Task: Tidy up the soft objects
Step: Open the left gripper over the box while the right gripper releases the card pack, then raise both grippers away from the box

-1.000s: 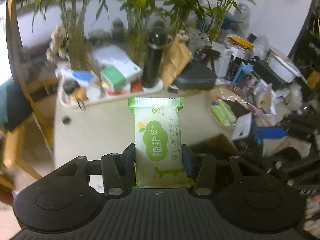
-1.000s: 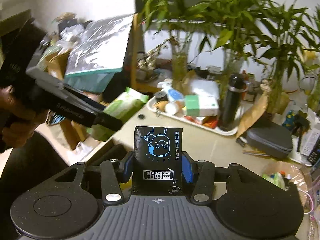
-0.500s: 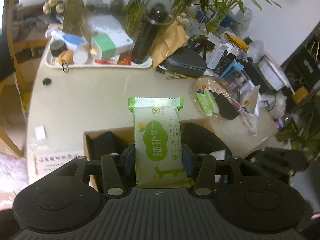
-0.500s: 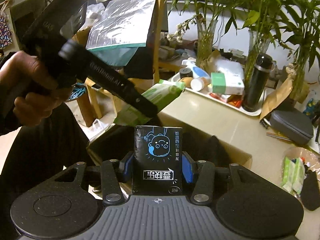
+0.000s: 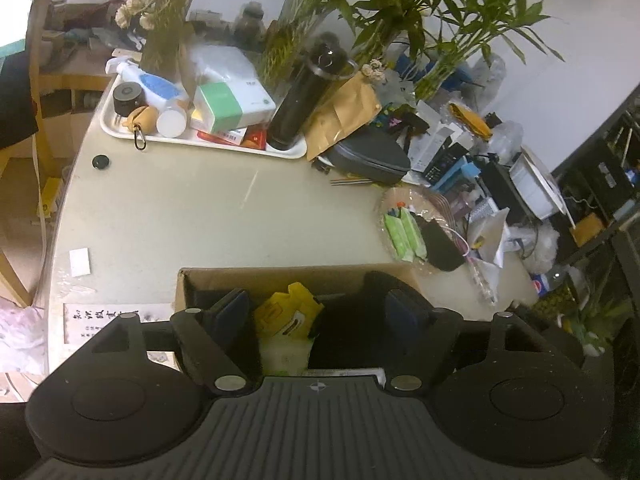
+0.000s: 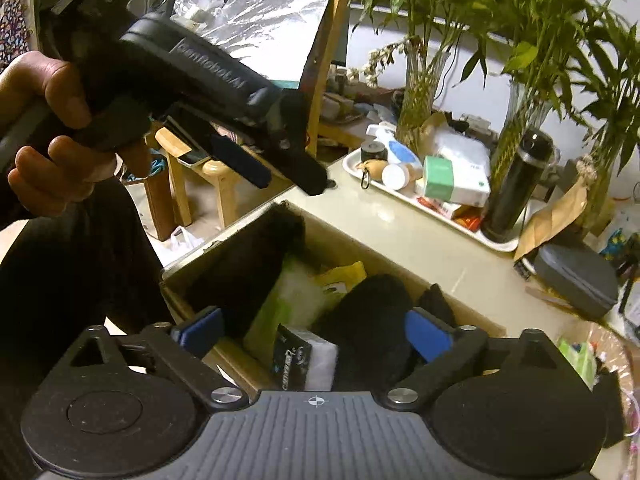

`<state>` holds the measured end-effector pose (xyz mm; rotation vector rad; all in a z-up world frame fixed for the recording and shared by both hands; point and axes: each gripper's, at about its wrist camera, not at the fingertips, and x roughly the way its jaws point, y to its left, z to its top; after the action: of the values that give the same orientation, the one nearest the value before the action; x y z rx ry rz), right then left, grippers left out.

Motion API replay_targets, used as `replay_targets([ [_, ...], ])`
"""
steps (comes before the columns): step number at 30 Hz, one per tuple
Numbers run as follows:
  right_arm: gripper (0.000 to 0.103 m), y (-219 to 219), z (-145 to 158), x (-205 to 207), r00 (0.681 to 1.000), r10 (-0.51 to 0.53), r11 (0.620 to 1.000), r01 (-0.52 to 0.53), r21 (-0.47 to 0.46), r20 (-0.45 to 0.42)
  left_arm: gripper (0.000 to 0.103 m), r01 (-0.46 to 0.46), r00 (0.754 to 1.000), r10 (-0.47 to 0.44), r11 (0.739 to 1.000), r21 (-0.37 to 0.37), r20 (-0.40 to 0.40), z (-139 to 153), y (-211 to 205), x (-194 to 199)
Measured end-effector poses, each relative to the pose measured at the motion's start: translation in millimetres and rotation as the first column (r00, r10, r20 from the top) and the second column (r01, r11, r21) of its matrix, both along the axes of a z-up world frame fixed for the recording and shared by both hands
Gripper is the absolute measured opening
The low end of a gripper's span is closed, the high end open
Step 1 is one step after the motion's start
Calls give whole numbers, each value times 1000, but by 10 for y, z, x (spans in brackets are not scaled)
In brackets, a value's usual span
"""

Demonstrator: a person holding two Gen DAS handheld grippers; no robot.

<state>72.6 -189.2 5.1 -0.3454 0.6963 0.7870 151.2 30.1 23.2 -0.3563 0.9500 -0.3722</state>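
Note:
A cardboard box (image 5: 280, 274) (image 6: 192, 260) stands at the table's near edge. It holds a green-white packet (image 6: 292, 300) (image 5: 286, 354), a yellow packet (image 5: 290, 312) (image 6: 344, 274), a black packet (image 6: 292, 356) and dark soft items (image 6: 372, 308). My left gripper (image 5: 316, 316) is open and empty above the box; it also shows in the right wrist view (image 6: 288, 176), held by a hand. My right gripper (image 6: 312, 332) is open and empty over the box.
A white tray (image 5: 120, 132) with bottles, boxes and a black flask (image 5: 304, 96) stands at the back. A grey case (image 5: 372, 156), a plastic bag of green packets (image 5: 404, 232), plants and clutter lie to the right. A wooden chair (image 6: 208, 176) stands left.
Both grippers have opened. The green-white packet has dropped from the left gripper and the black packet from the right, both into the box.

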Motion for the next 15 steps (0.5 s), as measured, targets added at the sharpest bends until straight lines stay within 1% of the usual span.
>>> replay_targets([
  [2, 103, -27, 25, -32, 1000, -4, 1000, 4, -7, 17, 75, 6, 1000, -6, 1000, 10, 11, 11, 13, -51],
  [8, 103, -104, 74, -103, 999, -33, 999, 34, -32, 40, 76, 22, 999, -25, 998, 54, 43, 53, 20, -246],
  [12, 103, -130, 80, -184, 994, -85, 992, 91, -91, 69, 76, 39, 993, -52, 992, 124, 105, 125, -20, -463],
  [15, 103, -188, 57, -234, 989, -132, 985, 138, -107, 61, 76, 46, 987, -72, 984, 175, 144, 158, -77, -639],
])
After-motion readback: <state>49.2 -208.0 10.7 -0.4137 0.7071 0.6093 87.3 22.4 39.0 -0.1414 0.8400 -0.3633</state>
